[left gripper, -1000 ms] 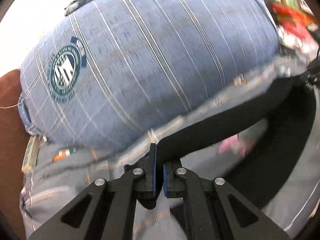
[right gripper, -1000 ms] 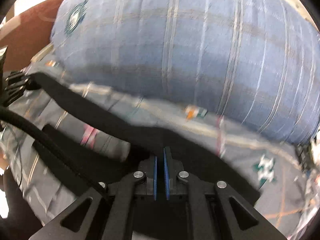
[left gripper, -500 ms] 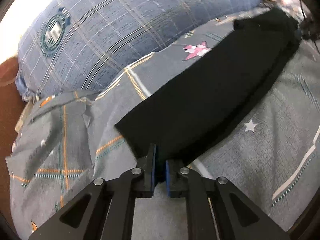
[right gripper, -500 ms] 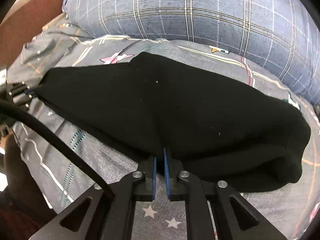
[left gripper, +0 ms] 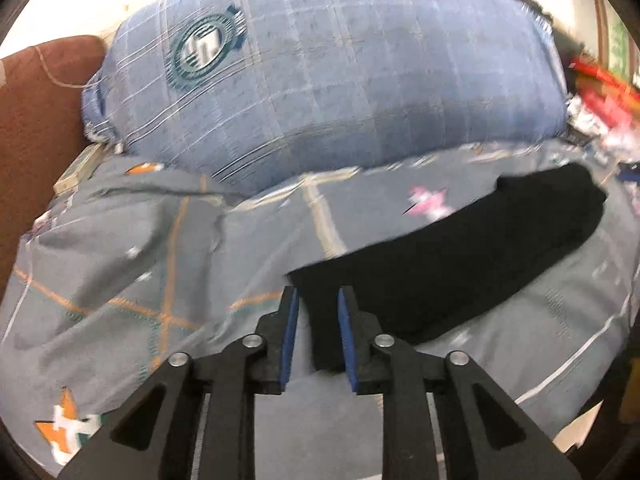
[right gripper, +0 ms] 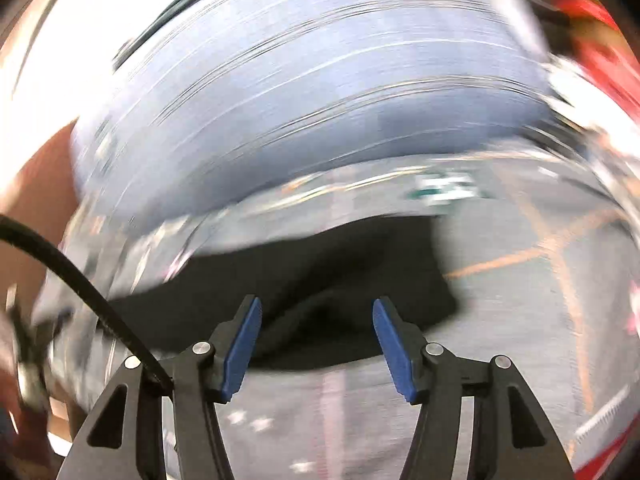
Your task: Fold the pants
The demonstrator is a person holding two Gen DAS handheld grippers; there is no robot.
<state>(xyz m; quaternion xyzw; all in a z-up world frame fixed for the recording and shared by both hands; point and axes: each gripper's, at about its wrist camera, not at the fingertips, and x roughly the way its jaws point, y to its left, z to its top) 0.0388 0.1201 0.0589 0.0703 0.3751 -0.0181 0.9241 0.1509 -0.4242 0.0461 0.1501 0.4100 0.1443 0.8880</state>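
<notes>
While the round teal badge [left gripper: 205,53] printed on the blue plaid pillow [left gripper: 340,92] carries lettering, blur leaves it unreadable. Folded black pants [left gripper: 452,264] lie on a grey bedsheet [left gripper: 120,264] patterned with stars and orange lines, just in front of the pillow. Jaws of the left gripper [left gripper: 318,322] have just been opening and stand narrowly apart around the pants' near corner; whether the pads touch it is unclear. Jaws of the right gripper [right gripper: 317,338] have just been opening and stand wide over the pants' edge. Brown upholstery [left gripper: 36,120] borders the bed.
</notes>
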